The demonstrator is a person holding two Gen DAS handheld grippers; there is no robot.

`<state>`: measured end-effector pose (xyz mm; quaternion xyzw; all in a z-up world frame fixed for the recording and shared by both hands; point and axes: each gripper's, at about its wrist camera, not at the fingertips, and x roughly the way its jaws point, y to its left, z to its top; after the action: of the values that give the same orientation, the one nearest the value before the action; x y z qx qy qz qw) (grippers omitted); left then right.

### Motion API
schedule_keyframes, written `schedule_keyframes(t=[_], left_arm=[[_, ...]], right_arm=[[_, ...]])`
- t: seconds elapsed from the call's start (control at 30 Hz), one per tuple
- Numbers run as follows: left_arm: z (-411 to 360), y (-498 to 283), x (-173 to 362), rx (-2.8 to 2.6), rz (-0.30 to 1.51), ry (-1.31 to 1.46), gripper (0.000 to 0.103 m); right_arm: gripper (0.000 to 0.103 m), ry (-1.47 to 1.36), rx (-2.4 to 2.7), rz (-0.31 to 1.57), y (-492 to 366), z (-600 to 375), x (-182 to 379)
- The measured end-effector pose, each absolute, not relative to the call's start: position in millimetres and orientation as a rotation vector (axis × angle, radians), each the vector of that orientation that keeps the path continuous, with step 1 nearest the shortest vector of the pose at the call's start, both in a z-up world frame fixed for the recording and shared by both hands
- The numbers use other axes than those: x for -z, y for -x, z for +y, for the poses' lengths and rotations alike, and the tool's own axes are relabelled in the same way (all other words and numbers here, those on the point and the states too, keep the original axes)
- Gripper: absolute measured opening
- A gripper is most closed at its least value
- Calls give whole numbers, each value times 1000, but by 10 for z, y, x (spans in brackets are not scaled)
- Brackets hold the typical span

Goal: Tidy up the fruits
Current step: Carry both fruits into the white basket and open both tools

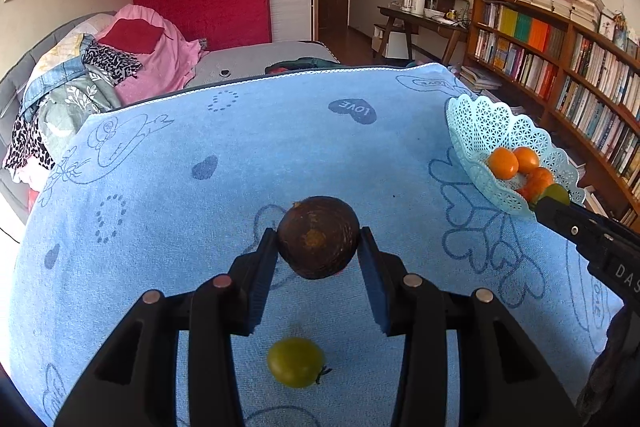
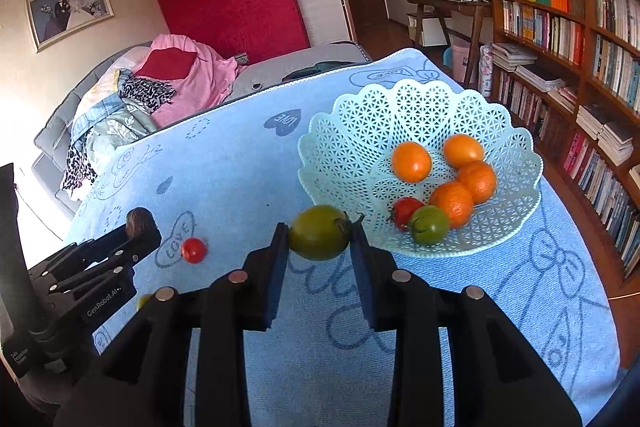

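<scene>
Blue towel-covered surface (image 1: 160,187). Left gripper (image 1: 318,247) pinching dark brown round fruit (image 1: 318,237); right gripper (image 2: 320,241) pinching green tomato (image 2: 318,233) beside lattice basket (image 2: 344,155).

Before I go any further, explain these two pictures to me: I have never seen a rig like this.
A person holds two handheld tools, each with a camera looking along its two fingers. The left-wrist picture shows the left gripper shut on a dark brown fruit. The right-wrist picture shows the right gripper shut on a green tomato beside a lacy basket of oranges. On the blue towel lie a small red tomato and another green tomato.
</scene>
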<state>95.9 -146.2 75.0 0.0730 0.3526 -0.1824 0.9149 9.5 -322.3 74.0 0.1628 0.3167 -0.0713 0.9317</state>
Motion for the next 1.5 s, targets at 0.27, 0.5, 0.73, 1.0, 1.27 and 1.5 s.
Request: schedule_keyframes(t=[0.27, 0.5, 0.73, 1.0, 1.27, 1.5], left_arm=[[-1713, -913, -806, 403, 710, -182, 42], [-1886, -919, -858, 423, 706, -196, 42], [-2115, -944, -954, 454, 679, -220, 42], [-2476, -994, -997, 555, 657, -232, 42], [-2831, -1049, -974, 619, 647, -256, 42], [-3045, -1112, -898, 663, 656, -274, 42]], right_arm=[[32, -368, 191, 623, -9, -3503, -757], [32, -389, 212, 613, -13, -3681, -749], [32, -402, 229, 612, -81, -3821, -718], [32, -419, 246, 609, -107, -4006, -667], [33, -429, 263, 602, -123, -4181, -645], [33, -431, 274, 597, -160, -4243, -643]])
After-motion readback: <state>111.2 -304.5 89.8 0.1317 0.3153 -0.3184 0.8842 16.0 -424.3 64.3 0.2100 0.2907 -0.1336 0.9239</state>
